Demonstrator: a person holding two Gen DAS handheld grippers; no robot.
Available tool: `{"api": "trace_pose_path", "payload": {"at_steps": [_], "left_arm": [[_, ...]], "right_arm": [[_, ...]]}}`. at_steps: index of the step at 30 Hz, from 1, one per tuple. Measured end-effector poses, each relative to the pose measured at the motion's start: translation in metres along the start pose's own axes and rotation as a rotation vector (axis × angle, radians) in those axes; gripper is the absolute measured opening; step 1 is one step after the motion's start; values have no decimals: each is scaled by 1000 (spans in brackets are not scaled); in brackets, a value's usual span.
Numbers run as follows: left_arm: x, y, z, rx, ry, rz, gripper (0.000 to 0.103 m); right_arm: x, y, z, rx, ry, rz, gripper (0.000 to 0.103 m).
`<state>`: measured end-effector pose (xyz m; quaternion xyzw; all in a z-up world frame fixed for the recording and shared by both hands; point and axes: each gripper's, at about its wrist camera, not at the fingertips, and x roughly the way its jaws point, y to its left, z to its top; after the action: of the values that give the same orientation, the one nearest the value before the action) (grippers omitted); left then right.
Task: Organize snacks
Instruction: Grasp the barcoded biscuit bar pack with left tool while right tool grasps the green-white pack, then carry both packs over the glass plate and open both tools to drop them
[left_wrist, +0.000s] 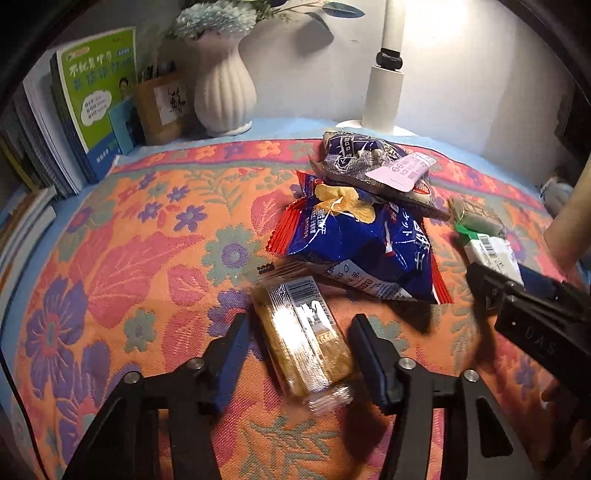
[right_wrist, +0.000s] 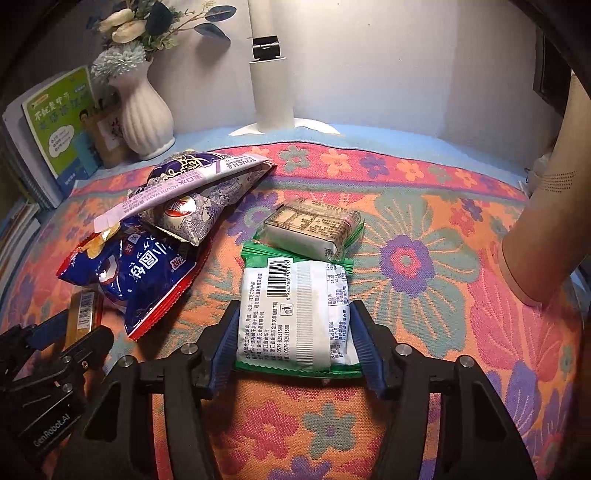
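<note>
Lying between the left gripper (left_wrist: 299, 343)'s jaws, the yellow biscuit pack (left_wrist: 301, 339) sits untouched, gaps either side. At three o'clock, the right gripper (right_wrist: 293, 339) squeezes the green-edged white packet (right_wrist: 295, 314); the blue chip bag (left_wrist: 365, 243) sits between them.

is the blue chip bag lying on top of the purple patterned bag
No, the purple patterned bag rests on the blue chip bag, which lies underneath on the flowered cloth.
</note>
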<state>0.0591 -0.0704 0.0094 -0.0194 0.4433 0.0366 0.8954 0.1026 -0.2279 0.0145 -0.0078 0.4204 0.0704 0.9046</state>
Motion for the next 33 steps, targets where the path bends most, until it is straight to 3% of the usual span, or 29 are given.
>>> {"api": "trace_pose_path", "payload": {"at_steps": [2, 8, 19, 27, 33], "left_arm": [[-5, 6, -4, -9, -2, -25, 35], [-37, 14, -28, -27, -28, -155, 34], [-95, -31, -35, 38, -118, -355, 34], [-146, -114, -15, 172, -193, -485, 35], [-176, -193, 0, 288, -235, -587, 35]], "right_arm": [[-3, -3, 0, 8, -8, 25, 49], [-26, -10, -14, 27, -24, 102, 48], [-108, -51, -50, 72, -90, 110, 48], [-195, -106, -52, 115, -262, -21, 48], [-248, -178, -67, 223, -351, -179, 49]]}}
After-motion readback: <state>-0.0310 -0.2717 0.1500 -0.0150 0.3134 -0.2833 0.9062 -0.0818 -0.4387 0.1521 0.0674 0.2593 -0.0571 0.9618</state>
